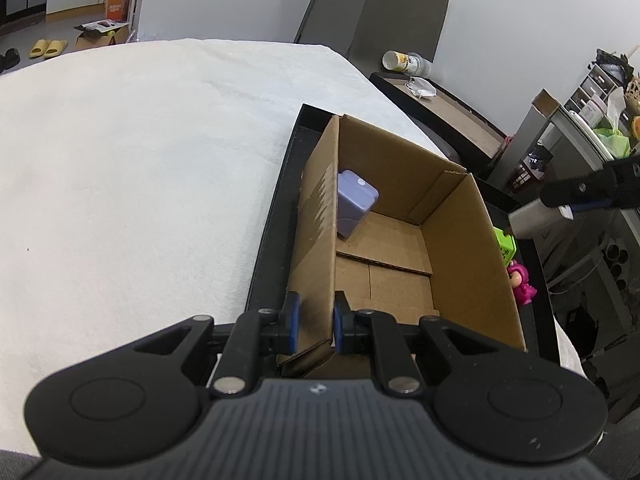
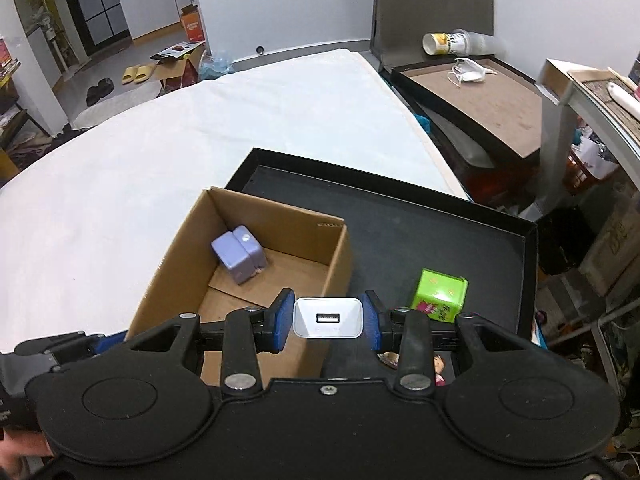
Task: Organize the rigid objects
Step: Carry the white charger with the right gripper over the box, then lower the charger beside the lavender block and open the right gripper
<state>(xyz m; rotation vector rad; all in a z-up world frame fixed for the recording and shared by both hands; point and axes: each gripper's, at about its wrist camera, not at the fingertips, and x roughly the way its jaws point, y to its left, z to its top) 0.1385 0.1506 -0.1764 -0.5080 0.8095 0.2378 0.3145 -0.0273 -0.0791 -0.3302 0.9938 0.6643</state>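
Note:
An open cardboard box [image 1: 460, 256] [image 2: 280, 216] stands in a black tray [image 2: 440, 216] [image 1: 276, 216]. A lilac plastic case [image 1: 354, 208] [image 2: 239, 254] lies in the box's far corner. My left gripper [image 1: 316, 320] is shut on the box's left wall near its front corner. My right gripper [image 2: 328, 318] is shut on a white USB charger [image 2: 328, 317], held above the box's right wall; it shows at the right of the left wrist view [image 1: 536, 216]. A green cube [image 2: 440, 290] [image 1: 505, 246] and a pink figure [image 1: 520, 282] lie in the tray right of the box.
The tray sits on a white cloth-covered table [image 1: 140, 160] [image 2: 200, 128]. A second tray [image 2: 480, 92] with a face mask [image 2: 468, 72] and a tipped cup [image 2: 448, 43] stands beyond. Cluttered shelves [image 1: 600, 120] stand at the right.

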